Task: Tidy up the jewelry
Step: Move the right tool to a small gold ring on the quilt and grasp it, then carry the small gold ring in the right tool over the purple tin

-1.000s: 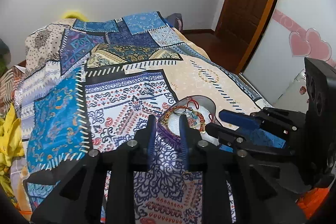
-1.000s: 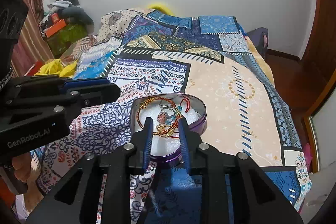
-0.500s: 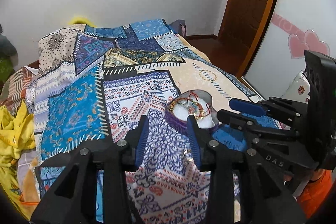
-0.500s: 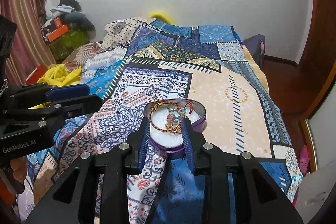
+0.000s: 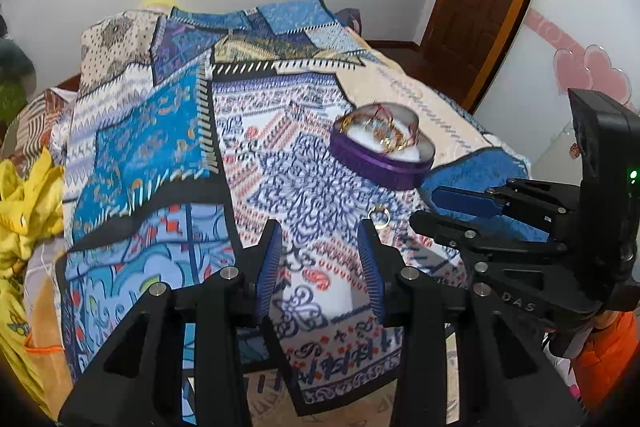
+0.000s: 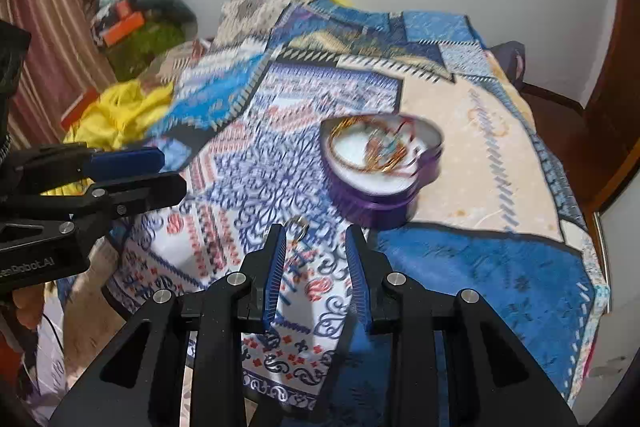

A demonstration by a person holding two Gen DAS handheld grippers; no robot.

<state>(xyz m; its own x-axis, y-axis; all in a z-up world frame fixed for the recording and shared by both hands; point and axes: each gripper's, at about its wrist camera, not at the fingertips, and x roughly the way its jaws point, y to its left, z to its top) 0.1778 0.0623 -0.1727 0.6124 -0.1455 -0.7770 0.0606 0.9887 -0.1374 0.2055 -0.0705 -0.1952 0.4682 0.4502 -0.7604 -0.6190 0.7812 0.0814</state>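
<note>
Ok so from the left: the left gripper (image 5: 320,247) hangs over the patchwork bedspread (image 5: 160,131) with its jaws spread wide and nothing in them. Just ahead of its right fingertip there's one small ring (image 5: 379,217) lying loose on the quilt, near the purple heart-shaped tin (image 5: 380,167) but not touching it. The tin already has bangles (image 5: 380,131) and other bits piled on its white padding. Over on the right, the right gripper (image 6: 316,247) is also parted and empty, with the ring (image 6: 298,223) sitting just beyond its left fingertip. Looks to me like the ring's the last stray, so next up is lowering one gripper around it, pinching carefully since it's tiny and flat on soft cloth, then dropping it in the tin.
</note>
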